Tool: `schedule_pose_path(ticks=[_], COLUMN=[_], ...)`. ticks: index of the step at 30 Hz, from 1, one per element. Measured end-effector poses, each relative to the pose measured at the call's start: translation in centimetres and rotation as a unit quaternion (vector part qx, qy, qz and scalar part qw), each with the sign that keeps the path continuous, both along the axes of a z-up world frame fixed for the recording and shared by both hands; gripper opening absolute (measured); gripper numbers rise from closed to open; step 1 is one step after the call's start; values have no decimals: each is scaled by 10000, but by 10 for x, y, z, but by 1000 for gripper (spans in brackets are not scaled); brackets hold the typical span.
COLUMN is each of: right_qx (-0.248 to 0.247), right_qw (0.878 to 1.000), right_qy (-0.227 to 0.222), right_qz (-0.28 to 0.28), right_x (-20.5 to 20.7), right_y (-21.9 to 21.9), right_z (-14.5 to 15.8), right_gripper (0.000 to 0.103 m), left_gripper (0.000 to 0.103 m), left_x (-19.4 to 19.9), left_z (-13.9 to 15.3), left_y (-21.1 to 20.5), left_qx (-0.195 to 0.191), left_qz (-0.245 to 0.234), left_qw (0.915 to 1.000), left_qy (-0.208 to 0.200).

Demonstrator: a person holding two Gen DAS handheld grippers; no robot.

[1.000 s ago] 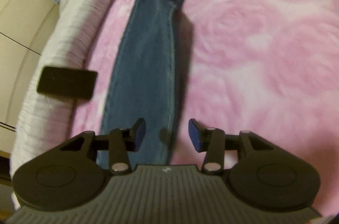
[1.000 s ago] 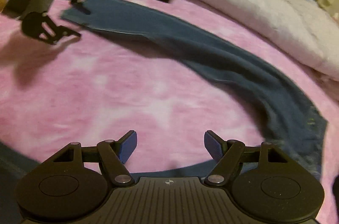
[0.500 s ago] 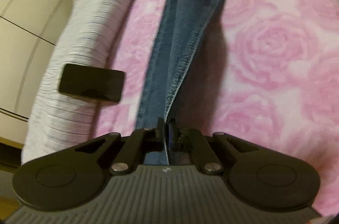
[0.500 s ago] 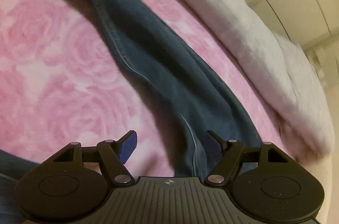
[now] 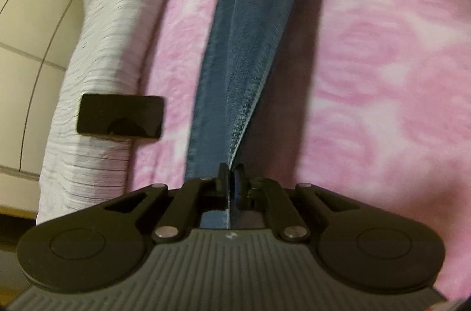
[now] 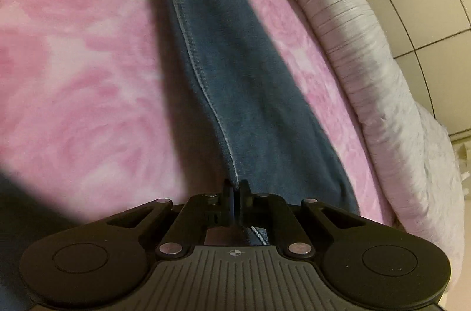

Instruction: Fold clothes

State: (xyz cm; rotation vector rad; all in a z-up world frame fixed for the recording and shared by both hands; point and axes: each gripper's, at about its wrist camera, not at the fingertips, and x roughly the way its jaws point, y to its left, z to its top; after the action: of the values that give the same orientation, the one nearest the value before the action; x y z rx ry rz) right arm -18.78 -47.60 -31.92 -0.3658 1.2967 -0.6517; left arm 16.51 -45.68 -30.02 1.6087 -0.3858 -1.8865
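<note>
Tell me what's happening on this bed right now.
A person is folding clothes with a hand-held gripper in each hand. Both are shut on the same pair of blue jeans: the left gripper pinches one edge, and the right gripper pinches it along a stitched seam. The jeans stretch out in a long strip above a pink rose-patterned blanket. A black phone lies beside them at the edge of a white quilt.
</note>
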Motion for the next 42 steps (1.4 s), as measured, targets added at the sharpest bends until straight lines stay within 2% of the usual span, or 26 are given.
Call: schedule_pose_path(ticks=[2,5,9,12,14,16,18,20,21,23,26,32,34,37,42], right_qx=[70,135,85,-63,41,189,334,479,551,608,562,428,389,337,29], right_qw=[9999,9997,10000,9999,9996,9972,9924,9851,9805,9723,9662,9647,9676,9750,9888], right_qy=[51,146,38,120,-25,-246,-464,-681,-788,-838,-440,329,477,664,769], right_qz=[112,143,37,-65,-273,-676,-1093,-1507,-1713,-2096,-2478,-2579,-2450,-2093,-1282], right_x=[-13,-17,-8,5,15,8,1,-6,-9,-22,-57,-132,-157,-195,-268], right_y=[16,21,18,21,27,45,64,83,92,114,149,190,195,193,170], right_z=[6,-3,-3,-7,-4,6,16,26,31,37,36,29,25,17,-10], right_gripper=[3,3,3,5,14,19,30,65,69,70,70,70,70,70,70], left_gripper=[3,6,6,6,6,9,13,15,16,22,25,27,27,27,27], left_x=[-3,-2,22,38,44,47,47,39,32,2,-41,-128,-159,-227,-343], left_z=[-6,-22,-32,-28,-20,-10,2,15,20,24,29,41,43,35,6], left_y=[19,33,35,36,39,47,60,77,86,104,130,182,199,208,211], left_qx=[216,474,547,524,551,592,602,617,615,587,544,455,430,394,217], left_qz=[-148,-19,502,877,1113,1280,1346,1303,1234,926,461,-471,-758,-933,-858], left_qw=[9996,9987,9969,9946,9923,9899,9887,9886,9892,9921,9944,9916,9888,9878,9920], left_qy=[-81,-187,-258,-177,-40,112,265,429,503,616,784,1113,1214,1185,897])
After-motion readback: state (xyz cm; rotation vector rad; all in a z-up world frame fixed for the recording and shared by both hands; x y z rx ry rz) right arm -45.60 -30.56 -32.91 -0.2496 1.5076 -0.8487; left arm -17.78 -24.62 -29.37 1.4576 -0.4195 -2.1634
